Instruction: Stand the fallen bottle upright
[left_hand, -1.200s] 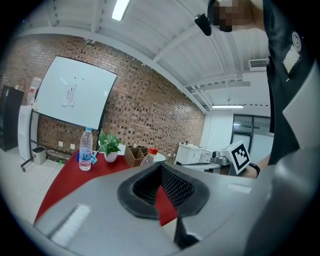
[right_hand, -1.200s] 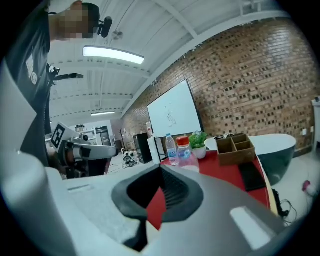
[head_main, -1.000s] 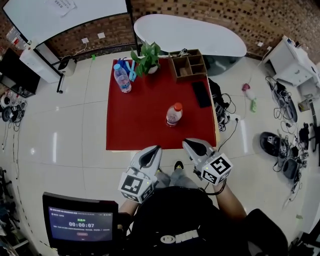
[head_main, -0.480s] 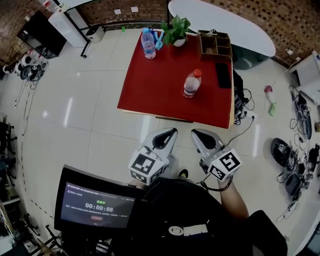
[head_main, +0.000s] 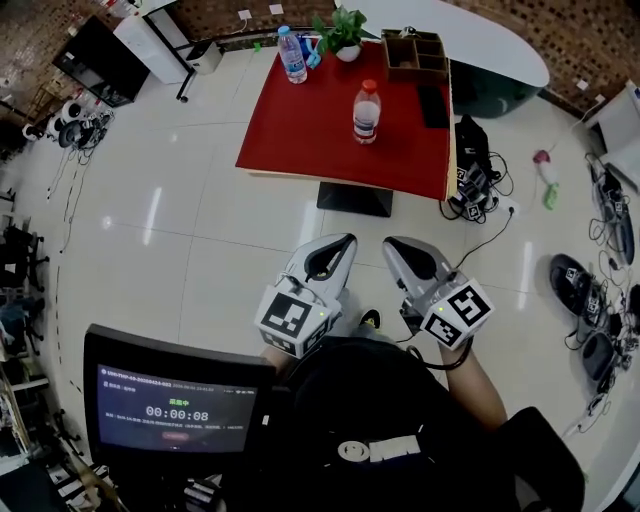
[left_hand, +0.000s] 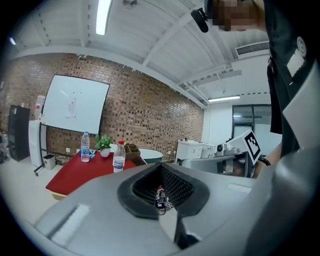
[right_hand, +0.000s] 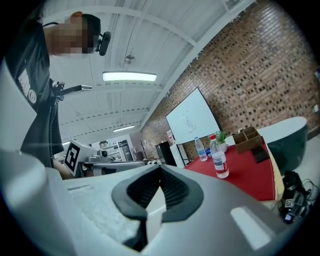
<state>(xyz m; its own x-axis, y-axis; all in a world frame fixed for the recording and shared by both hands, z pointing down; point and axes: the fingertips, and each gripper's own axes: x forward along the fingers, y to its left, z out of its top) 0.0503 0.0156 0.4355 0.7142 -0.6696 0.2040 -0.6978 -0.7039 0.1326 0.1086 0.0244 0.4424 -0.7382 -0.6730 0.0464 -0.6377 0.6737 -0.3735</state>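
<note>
At the lower left of the head view, a black monitor (head_main: 175, 410) shows a running timer. In the upper middle of the frame is a square table with a red top (head_main: 300, 130). At its far left corner stands a clear plastic bottle with a blue cap (head_main: 292, 55), and just to the right of that is a green potted plant (head_main: 345, 30).

Below the table, over the pale tiled floor, the left gripper (head_main: 335, 248) is in the lower middle of the frame. Its grey jaws are together with nothing between them, and they point toward the table.

The clear plastic bottle with a red cap (head_main: 367, 110) stands upright near the middle of the red top. It is well apart from both grippers and touches nothing beside it.

The right gripper (head_main: 398, 250) is just to the right of the left one. Its jaws are also pressed together and empty, as its own view shows.

Further right, at the table's far right corner, is a brown wooden organiser with open compartments (head_main: 413, 55). A flat black slab (head_main: 432, 105) lies in front of it along the right edge. A white oval table (head_main: 500, 50) fills the upper right, and black cables (head_main: 475, 185) lie tangled on the floor by the red table's right side.
</note>
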